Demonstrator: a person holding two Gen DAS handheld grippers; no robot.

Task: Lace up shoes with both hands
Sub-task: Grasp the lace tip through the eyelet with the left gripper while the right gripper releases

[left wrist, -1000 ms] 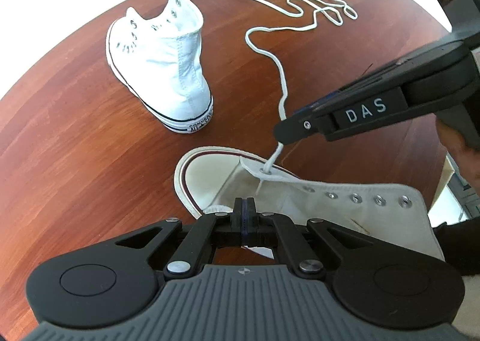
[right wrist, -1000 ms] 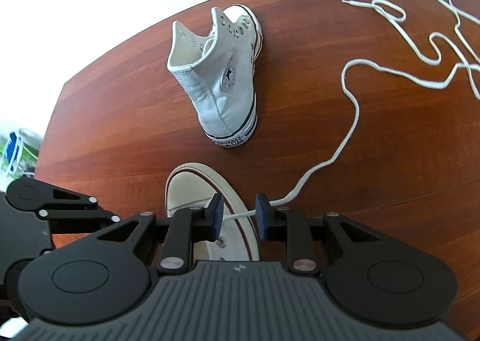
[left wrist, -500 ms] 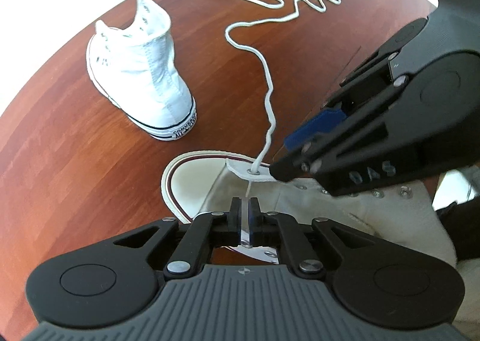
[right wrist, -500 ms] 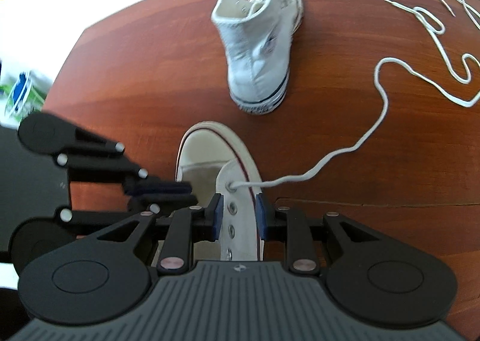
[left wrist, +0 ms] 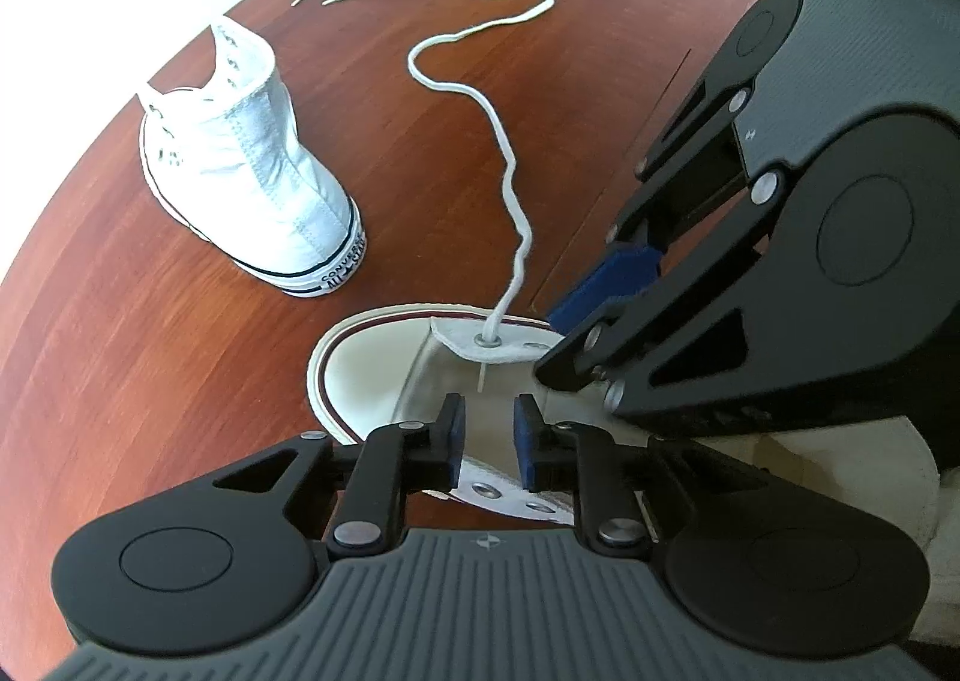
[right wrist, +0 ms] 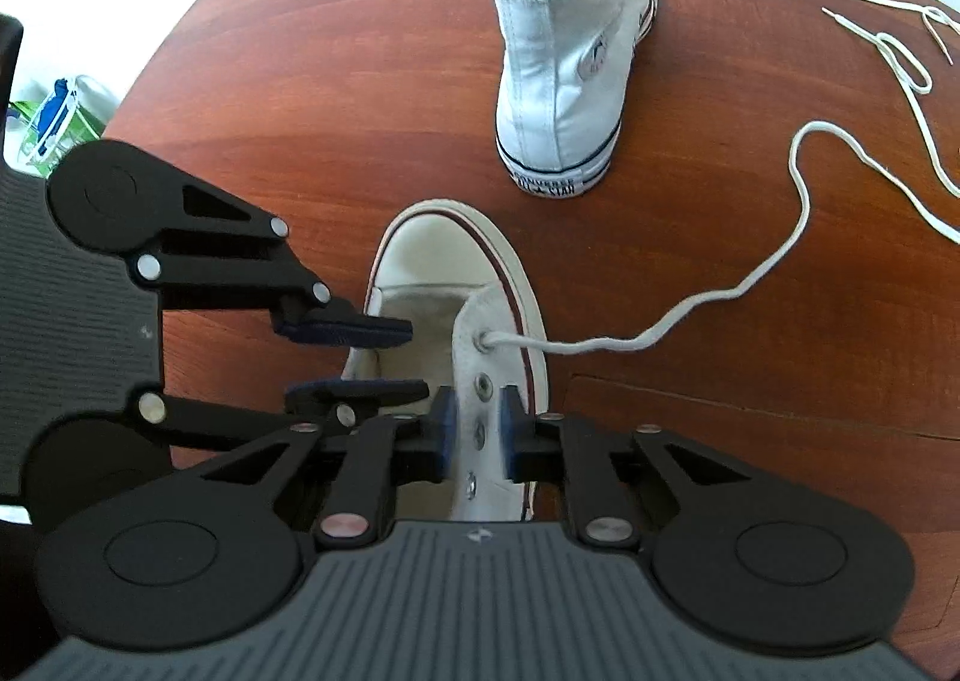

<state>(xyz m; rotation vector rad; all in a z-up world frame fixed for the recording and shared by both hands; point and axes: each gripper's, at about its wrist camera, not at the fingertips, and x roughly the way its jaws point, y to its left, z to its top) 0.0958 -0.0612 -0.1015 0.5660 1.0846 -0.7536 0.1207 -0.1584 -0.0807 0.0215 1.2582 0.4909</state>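
Left wrist view: the left gripper (left wrist: 487, 435) hung over the open throat of the near cream canvas high-top shoe (left wrist: 372, 357), which lay on the reddish-brown wooden table (left wrist: 150, 333). Its jaws had just been opening and stood apart, released, with nothing pinched between them; the shoe's tongue and lower eyelets showed through the gap. A white flat shoelace (left wrist: 510, 183) ran out of the foremost metal eyelet (left wrist: 489, 341) on the far flap and trailed away across the table to a loose tangle near the far edge. The right gripper (left wrist: 600, 315) entered from the right, its blue pads close together at that flap. A second white canvas high-top shoe (left wrist: 252, 183) stood upright to the left, well apart.

Right wrist view: the right gripper (right wrist: 477, 432) straddled the near shoe's (right wrist: 432, 249) eyelet flap. Its jaws had just been closing; whether the pads pressed the canvas could not be told. The lace (right wrist: 720, 303) left the front eyelet (right wrist: 482, 344) rightward. The left gripper (right wrist: 384, 357) reached in from the left, fingers parted above the tongue. The second shoe (right wrist: 570, 75) stood beyond, heel nearest.
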